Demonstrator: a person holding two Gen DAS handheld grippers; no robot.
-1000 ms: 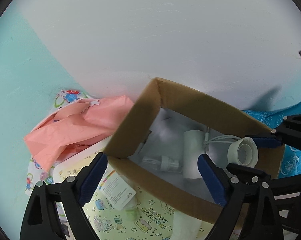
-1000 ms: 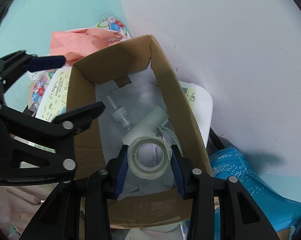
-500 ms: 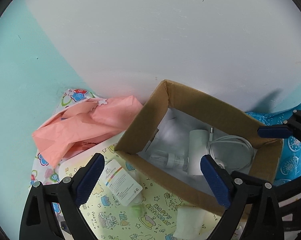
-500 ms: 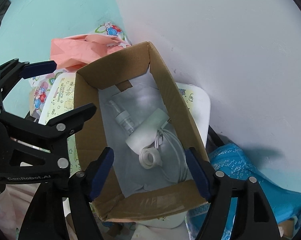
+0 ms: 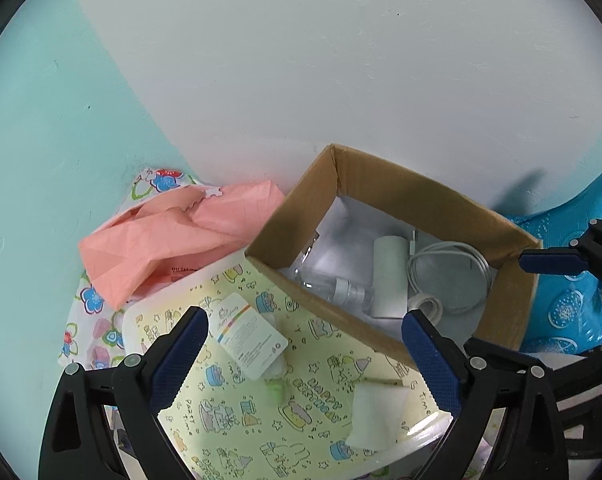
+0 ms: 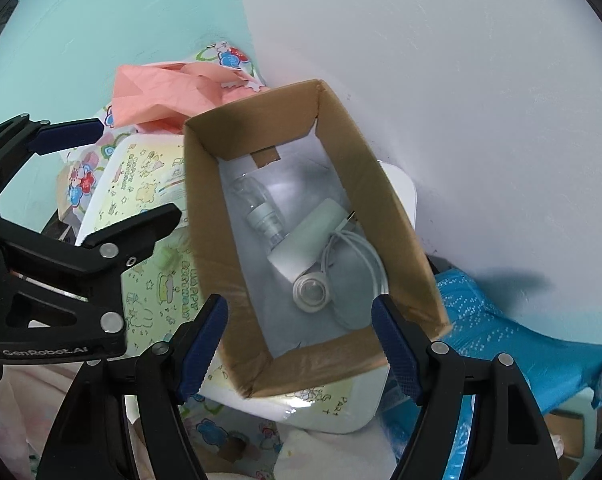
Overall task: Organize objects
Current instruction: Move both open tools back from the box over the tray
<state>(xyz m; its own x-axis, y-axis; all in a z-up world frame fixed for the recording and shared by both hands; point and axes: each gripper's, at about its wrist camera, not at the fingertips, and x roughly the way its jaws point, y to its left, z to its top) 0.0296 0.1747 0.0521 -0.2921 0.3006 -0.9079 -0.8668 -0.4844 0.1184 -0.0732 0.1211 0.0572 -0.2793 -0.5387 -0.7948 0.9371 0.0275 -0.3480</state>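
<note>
An open cardboard box (image 6: 205, 200) (image 5: 429, 194) stands on a yellow patterned tray (image 5: 301, 392) against the wall. Inside lie a roll of clear tape (image 6: 311, 293) (image 5: 427, 305), a white cylinder (image 6: 313, 236) (image 5: 389, 276), a clear spray bottle (image 6: 261, 212) (image 5: 337, 286) and a coiled white cable (image 6: 365, 264) (image 5: 449, 264). My right gripper (image 6: 301, 344) is open and empty above the box's near end. My left gripper (image 5: 305, 344) is open and empty over the tray, left of the box. A white sachet (image 5: 249, 336) and a white wad (image 5: 375, 408) lie on the tray.
A crumpled pink bag (image 5: 173, 240) (image 6: 169, 92) lies left of the box on floral cloth (image 5: 89, 320). A blue patterned bag (image 6: 501, 344) (image 5: 569, 300) lies to the right. The white and teal wall stands right behind the box.
My right gripper opened and let go of the tape roll, which now lies in the box. Both grippers have pulled back and up from the box.
</note>
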